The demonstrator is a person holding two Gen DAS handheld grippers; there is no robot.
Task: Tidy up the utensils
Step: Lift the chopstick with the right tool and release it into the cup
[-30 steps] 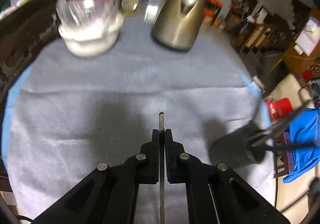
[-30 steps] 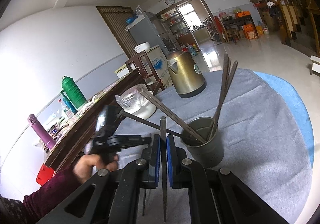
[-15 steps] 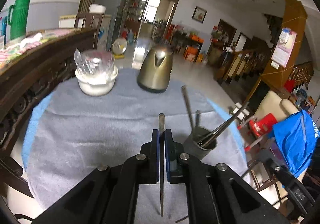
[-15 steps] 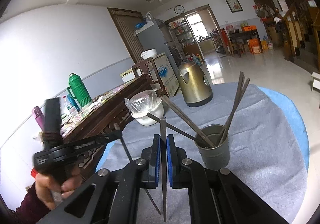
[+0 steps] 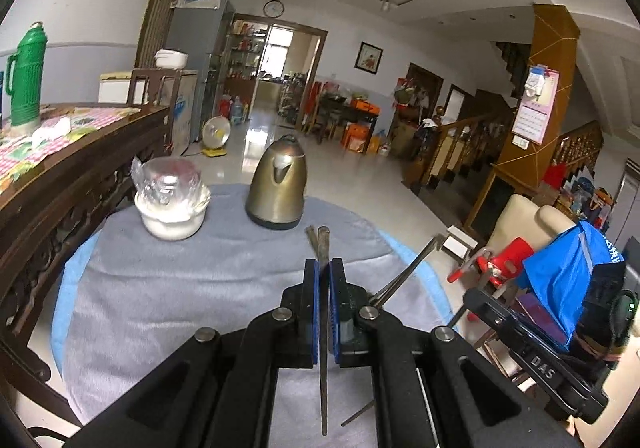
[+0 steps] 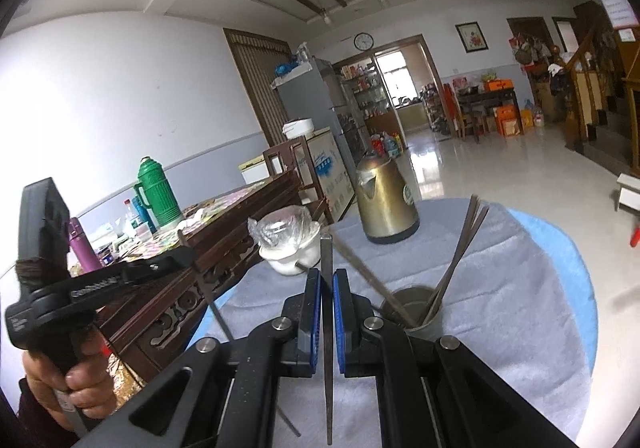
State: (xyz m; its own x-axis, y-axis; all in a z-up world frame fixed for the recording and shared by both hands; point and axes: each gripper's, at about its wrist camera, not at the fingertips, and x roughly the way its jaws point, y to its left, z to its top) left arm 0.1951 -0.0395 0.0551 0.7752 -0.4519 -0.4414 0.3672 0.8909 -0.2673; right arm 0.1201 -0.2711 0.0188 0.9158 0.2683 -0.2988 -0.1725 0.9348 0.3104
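My left gripper [image 5: 323, 268] is shut on a dark chopstick [image 5: 323, 244] that stands upright between its blue pads, above the grey-clothed round table [image 5: 200, 288]. My right gripper [image 6: 327, 278] is shut on another dark chopstick [image 6: 326, 252], also upright. A grey metal cup [image 6: 416, 314] with several chopsticks [image 6: 464, 244] leaning in it stands just right of the right gripper. In the left wrist view the cup is hidden behind the fingers; only chopstick ends [image 5: 412, 268] stick out. The left gripper [image 6: 192, 260] with its chopstick shows at the left of the right wrist view.
A brass kettle [image 5: 276, 187] and a white bowl holding a plastic-wrapped glass [image 5: 172, 203] stand at the table's far side. A dark wooden sideboard [image 5: 60, 175] with a green thermos [image 5: 24, 75] runs along the left. Chairs and a blue cloth [image 5: 568, 272] lie to the right.
Both grippers have tilted up and risen, each still holding its chopstick. The left gripper has swung over toward the cup, which is now hidden behind its fingers.
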